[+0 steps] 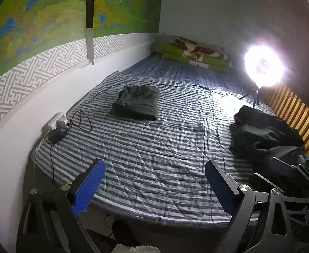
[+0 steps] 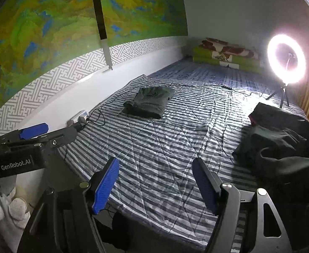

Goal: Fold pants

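left wrist view: the left hand-held gripper [image 1: 154, 187] hangs open and empty over the striped quilted bed [image 1: 154, 147]; folded dark green pants [image 1: 136, 103] lie beyond. right wrist view: the right hand-held gripper [image 2: 155, 186] is open too, with a crumpled black clothes pile [image 2: 285, 143] to its right.

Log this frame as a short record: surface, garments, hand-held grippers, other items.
surface: striped bed cover
folded: dark green pants, far left part of the bed, near the wall
unfolded: dark heap at the right edge
left hand-held gripper: open, empty, over the near edge
right hand-held gripper: open, empty, over the near edge
other: lit ring light on a tripod, cable, power strip, bedding at the far end
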Action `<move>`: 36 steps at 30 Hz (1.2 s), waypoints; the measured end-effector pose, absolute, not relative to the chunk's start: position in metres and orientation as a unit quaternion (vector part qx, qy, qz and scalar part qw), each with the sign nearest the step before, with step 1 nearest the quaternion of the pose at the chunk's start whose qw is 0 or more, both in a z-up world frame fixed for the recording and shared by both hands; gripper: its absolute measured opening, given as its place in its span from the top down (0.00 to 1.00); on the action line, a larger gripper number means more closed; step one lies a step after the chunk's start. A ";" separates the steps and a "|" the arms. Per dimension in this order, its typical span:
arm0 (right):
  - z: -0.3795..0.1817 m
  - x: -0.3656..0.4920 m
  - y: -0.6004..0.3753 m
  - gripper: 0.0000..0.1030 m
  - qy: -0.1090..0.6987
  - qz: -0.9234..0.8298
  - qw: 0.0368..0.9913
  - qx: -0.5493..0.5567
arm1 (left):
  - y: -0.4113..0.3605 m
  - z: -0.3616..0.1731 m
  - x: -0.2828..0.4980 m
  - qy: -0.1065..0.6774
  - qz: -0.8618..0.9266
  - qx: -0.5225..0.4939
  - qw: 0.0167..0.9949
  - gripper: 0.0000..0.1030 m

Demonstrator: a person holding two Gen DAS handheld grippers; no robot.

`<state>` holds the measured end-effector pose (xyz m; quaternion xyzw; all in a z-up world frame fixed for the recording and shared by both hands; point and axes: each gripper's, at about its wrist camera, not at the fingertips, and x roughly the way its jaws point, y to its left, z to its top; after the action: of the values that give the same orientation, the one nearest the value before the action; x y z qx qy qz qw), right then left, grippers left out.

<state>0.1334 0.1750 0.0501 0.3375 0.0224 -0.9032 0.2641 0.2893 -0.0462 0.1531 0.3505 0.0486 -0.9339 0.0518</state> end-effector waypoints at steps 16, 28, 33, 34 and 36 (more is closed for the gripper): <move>0.054 0.147 0.181 0.33 0.024 -0.907 0.259 0.329 | -0.041 0.151 0.300 0.044 -0.936 0.346 0.045 0.05; 0.054 0.150 0.190 0.33 0.015 -0.908 0.257 0.329 | -0.030 0.153 0.301 0.039 -0.938 0.343 0.041 0.04; 0.054 0.150 0.192 0.33 0.013 -0.909 0.256 0.330 | -0.030 0.153 0.301 0.038 -0.937 0.344 0.041 0.04; 0.053 0.150 0.193 0.33 0.013 -0.909 0.255 0.330 | -0.031 0.153 0.302 0.038 -0.937 0.344 0.041 0.04; 0.053 0.150 0.193 0.33 0.013 -0.909 0.255 0.330 | -0.031 0.153 0.301 0.038 -0.937 0.344 0.042 0.04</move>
<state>0.1499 0.1934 0.0532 0.3295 0.0133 -0.9090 0.2548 0.3013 -0.0308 0.1530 0.3443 0.0383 -0.9371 0.0418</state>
